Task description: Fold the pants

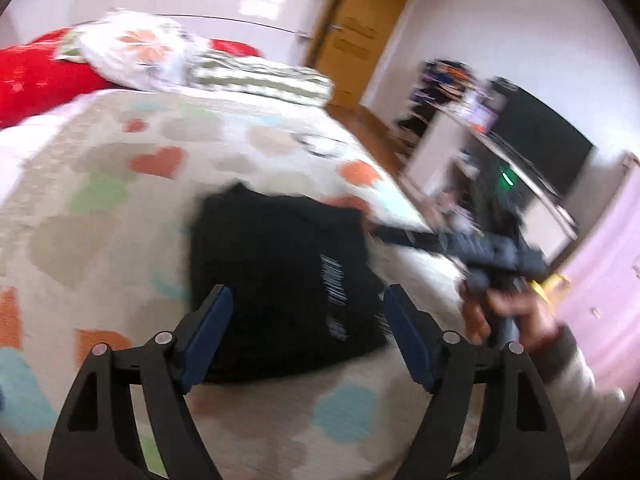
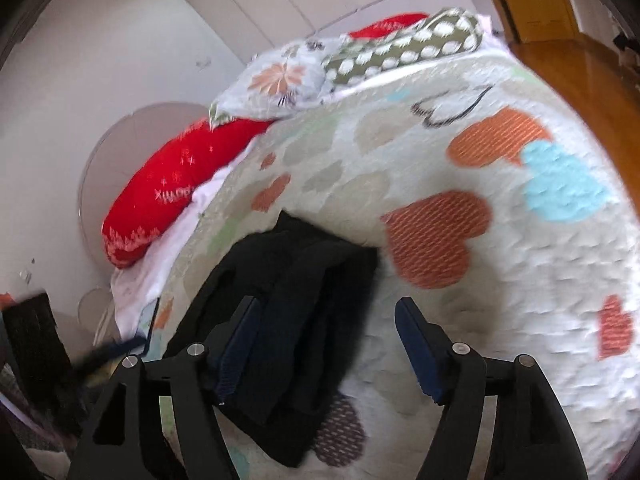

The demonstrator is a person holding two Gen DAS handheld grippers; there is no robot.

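The black pants (image 1: 280, 276) lie folded into a compact block with white print on the heart-patterned bedspread (image 1: 120, 208). My left gripper (image 1: 308, 304) is open and empty, hovering just above the near edge of the block. The right gripper shows in the left wrist view (image 1: 496, 264) at the block's right side, held by a hand. In the right wrist view the folded pants (image 2: 296, 312) lie below and left of centre. My right gripper (image 2: 328, 316) is open and empty, its left finger over the pants' edge.
Pillows (image 1: 148, 52) and a red cushion (image 2: 172, 184) lie at the head of the bed. A wooden door (image 1: 360, 36), a dark TV screen (image 1: 540, 140) and cluttered furniture stand to the right. Wooden floor (image 2: 580, 68) borders the bed.
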